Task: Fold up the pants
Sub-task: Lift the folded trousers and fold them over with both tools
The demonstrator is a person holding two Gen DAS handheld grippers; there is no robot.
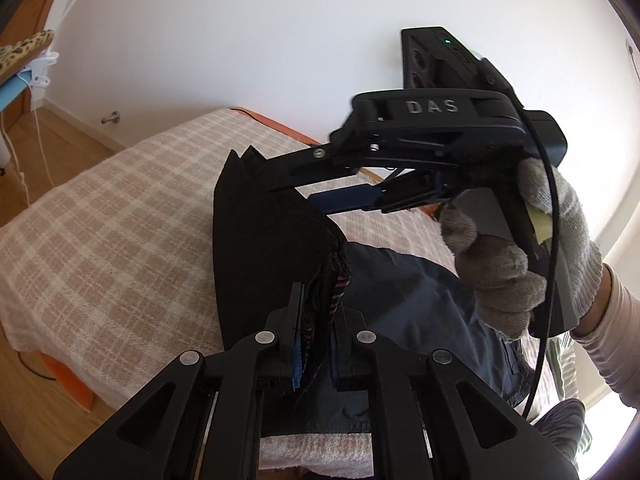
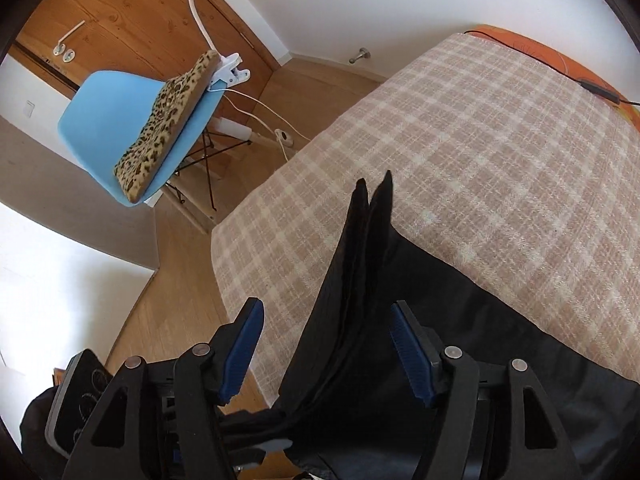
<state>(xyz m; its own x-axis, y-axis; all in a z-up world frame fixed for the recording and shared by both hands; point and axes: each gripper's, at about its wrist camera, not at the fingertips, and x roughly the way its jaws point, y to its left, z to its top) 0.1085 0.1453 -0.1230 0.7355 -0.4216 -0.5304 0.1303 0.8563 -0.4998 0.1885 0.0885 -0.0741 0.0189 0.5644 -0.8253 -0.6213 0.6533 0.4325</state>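
Left gripper: jaws closed tight on a bunched edge of the dark navy fabric pants, at a spot where a striped inner band shows between the pads. The clamped part stands up as a stiff dark fold above the bed with the beige-and-cream checked blanket; the remainder of the garment lies on the blanket toward the near right.

Right gripper: jaws stand apart, blue pads on either side of the raised fold of the pants. Pads not pressing on the cloth; nothing gripped. In the left wrist view this gripper comes in from the right, fingers reaching the far top of the fold, held by a hand in a grey knit glove.

Surroundings: light blue plastic chair with leopard-print cushion on the wooden floor, far left of the bed. White clip-on lamp fixed to the chair.
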